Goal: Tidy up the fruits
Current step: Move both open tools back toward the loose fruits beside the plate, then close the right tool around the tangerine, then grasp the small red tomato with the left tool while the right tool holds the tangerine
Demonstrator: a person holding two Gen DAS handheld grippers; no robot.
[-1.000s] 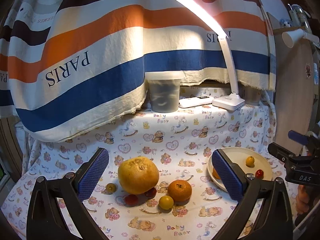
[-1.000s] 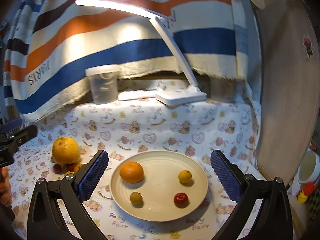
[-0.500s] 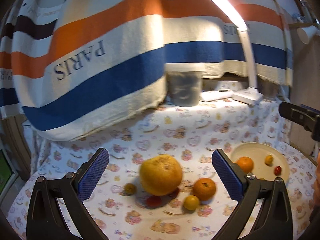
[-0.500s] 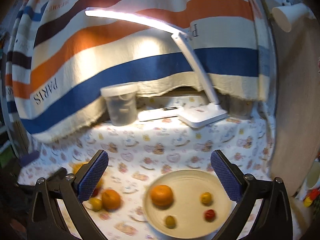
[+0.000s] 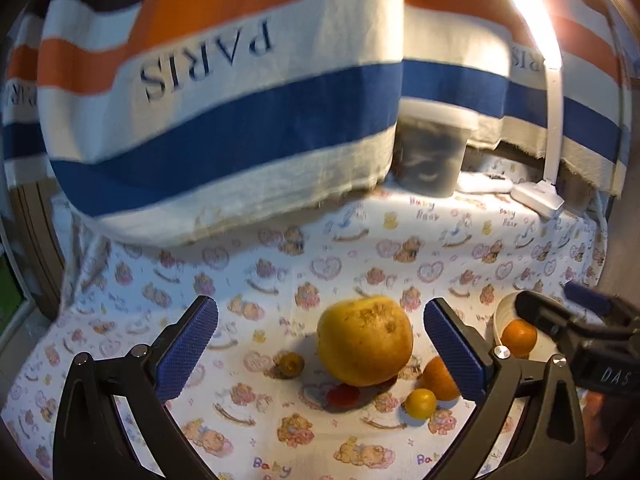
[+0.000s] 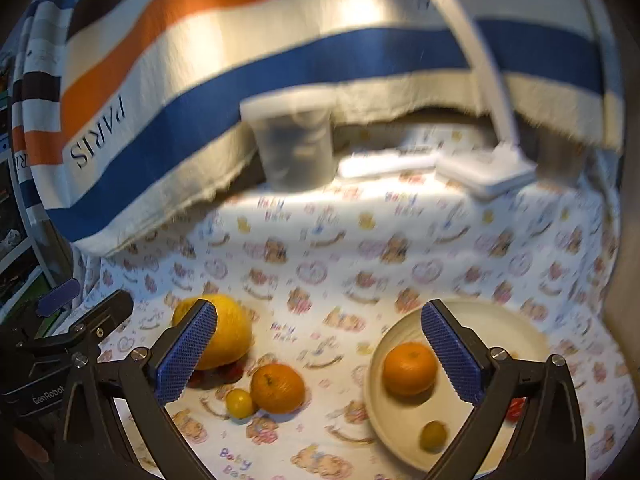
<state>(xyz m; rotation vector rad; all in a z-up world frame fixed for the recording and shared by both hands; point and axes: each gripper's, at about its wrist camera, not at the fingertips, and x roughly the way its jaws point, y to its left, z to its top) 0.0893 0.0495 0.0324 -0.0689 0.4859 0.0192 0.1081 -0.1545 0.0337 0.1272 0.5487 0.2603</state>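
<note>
A large yellow pomelo [image 5: 365,340] lies on the bear-print cloth, with a brown fruit [image 5: 289,365], a red fruit [image 5: 342,395], a small yellow fruit [image 5: 420,402] and an orange [image 5: 439,376] around it. My left gripper [image 5: 320,352] is open and empty, just short of the pomelo. A cream plate [image 6: 480,320] holds an orange [image 6: 409,368], a greenish fruit [image 6: 433,434] and a red fruit [image 6: 516,407]. My right gripper [image 6: 320,356] is open and empty between the loose orange [image 6: 277,387] and the plate; the pomelo [image 6: 228,340] is at its left.
A striped PARIS cloth [image 5: 224,92] hangs behind. A lidded tub [image 5: 433,152], a white remote [image 6: 388,160] and a lit desk lamp [image 5: 540,196] stand at the back. The right gripper's body [image 5: 576,332] reaches in over the plate.
Both grippers swung left. The pomelo and loose fruit now sit more to the right in the left view; in the right view the plate moved right and the loose fruit came between the fingers.
</note>
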